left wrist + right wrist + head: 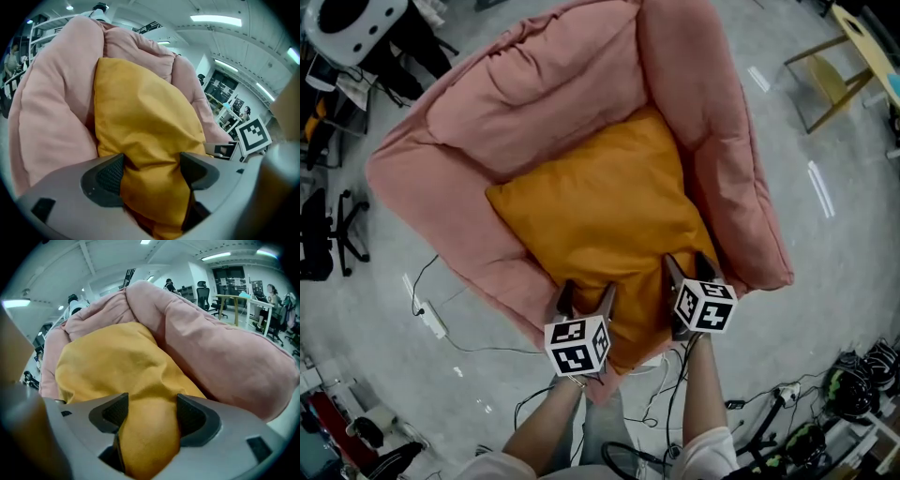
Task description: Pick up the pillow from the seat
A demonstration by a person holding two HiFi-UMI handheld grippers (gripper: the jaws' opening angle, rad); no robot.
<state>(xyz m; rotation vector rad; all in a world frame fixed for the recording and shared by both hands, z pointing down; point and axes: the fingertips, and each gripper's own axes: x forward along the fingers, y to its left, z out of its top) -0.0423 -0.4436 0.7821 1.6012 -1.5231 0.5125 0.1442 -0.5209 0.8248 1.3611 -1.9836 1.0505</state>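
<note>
We find the orange pillow (600,206) lying unlifted on the pink seat (534,103), its near edge bulging between the wide-spread fingers (104,177) of the left gripper (586,298) and right gripper (689,272), so closing and lifting remain.

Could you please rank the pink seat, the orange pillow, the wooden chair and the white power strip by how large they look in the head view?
1. pink seat
2. orange pillow
3. wooden chair, though it stands farther off, so it may look smaller than it is
4. white power strip
</note>
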